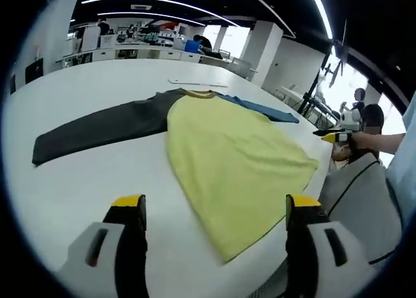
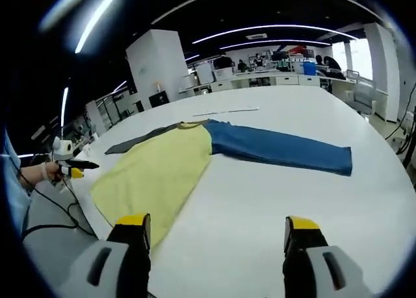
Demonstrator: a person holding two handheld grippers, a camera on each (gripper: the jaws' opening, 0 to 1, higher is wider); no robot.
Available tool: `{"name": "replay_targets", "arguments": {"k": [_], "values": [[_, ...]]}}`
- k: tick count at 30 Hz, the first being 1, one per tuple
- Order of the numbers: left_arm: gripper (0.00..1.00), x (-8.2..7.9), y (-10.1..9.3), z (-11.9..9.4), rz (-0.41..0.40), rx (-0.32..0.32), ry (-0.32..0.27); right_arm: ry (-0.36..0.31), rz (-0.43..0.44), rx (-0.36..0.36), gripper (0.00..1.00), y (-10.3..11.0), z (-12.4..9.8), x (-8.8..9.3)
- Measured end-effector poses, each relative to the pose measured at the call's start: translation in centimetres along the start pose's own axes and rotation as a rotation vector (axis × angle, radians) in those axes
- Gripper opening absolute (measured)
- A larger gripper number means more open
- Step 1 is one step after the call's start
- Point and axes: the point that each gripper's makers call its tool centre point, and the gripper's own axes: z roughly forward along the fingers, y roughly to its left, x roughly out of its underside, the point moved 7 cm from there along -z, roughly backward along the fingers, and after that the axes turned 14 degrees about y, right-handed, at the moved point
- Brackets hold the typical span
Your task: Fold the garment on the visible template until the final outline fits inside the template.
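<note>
Shirt (image 1: 227,161) flat on the big white table (image 1: 84,181), and that is our landmark: yellow body, one dark grey sleeve (image 1: 97,126), one blue sleeve (image 1: 260,108), both sleeves stretched straight out from the shoulders, nothing folded yet. In the left gripper view the left gripper (image 1: 215,210) hangs just above the table on the hem side of the shirt, jaws wide apart and empty, the yellow hem corner reaching down between the two yellow-tipped fingers (image 1: 128,202). The grey sleeve runs away from the shirt body toward the table's open side; the blue sleeve pokes out beyond the far shoulder. Off past the shirt's hem edge, at the table's rim, the right gripper (image 1: 336,137) shows small in a person's hand, well apart from the cloth.

Over to the right gripper view: the right gripper (image 2: 215,223) is also hovering with jaws spread wide, gripping nothing, bare tabletop between the tips. The shirt (image 2: 156,171) lies just beyond them, the blue sleeve (image 2: 279,149) stretching long across the table (image 2: 273,207) away from the yellow body. A thin pale strip (image 2: 224,111) lies on the table beyond the collar. On the shirt's hem side, the other gripper (image 2: 71,168) is held off the table edge.
</note>
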Motion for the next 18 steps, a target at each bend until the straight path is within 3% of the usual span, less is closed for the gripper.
{"name": "replay_targets", "arguments": {"k": [3,5,8,11,13,16,18], "values": [[0.85,-0.5,-0.4,0.1,-0.007,0.013,-0.007,-0.045,0.063,0.045,0.84,-2.8,-0.5,-1.2],[0.85,-0.6,-0.5,0.1,-0.015,0.018,-0.012,-0.026,0.107,0.08,0.82,-5.1,-0.4,-1.4],[0.84,-1.2,-1.0,0.1,-0.033,0.041,-0.025,-0.048,0.18,0.121,0.76,-8.0,-0.3,-2.2],[0.83,-2.4,-1.6,-0.2,-0.09,0.088,-0.081,-0.048,0.187,0.147,0.76,-9.5,0.3,-3.1],[0.84,-3.4,-1.7,-0.4,-0.113,0.101,-0.122,-0.023,0.269,0.174,0.75,-10.9,1.1,-3.1],[0.83,-4.4,-2.0,-0.4,-0.088,0.092,-0.122,-0.039,0.315,0.183,0.68,-11.8,2.0,-4.0],[0.82,-5.0,-2.2,-0.5,-0.078,0.094,-0.127,-0.012,0.332,0.198,0.61,-12.3,2.7,-4.1]]}}
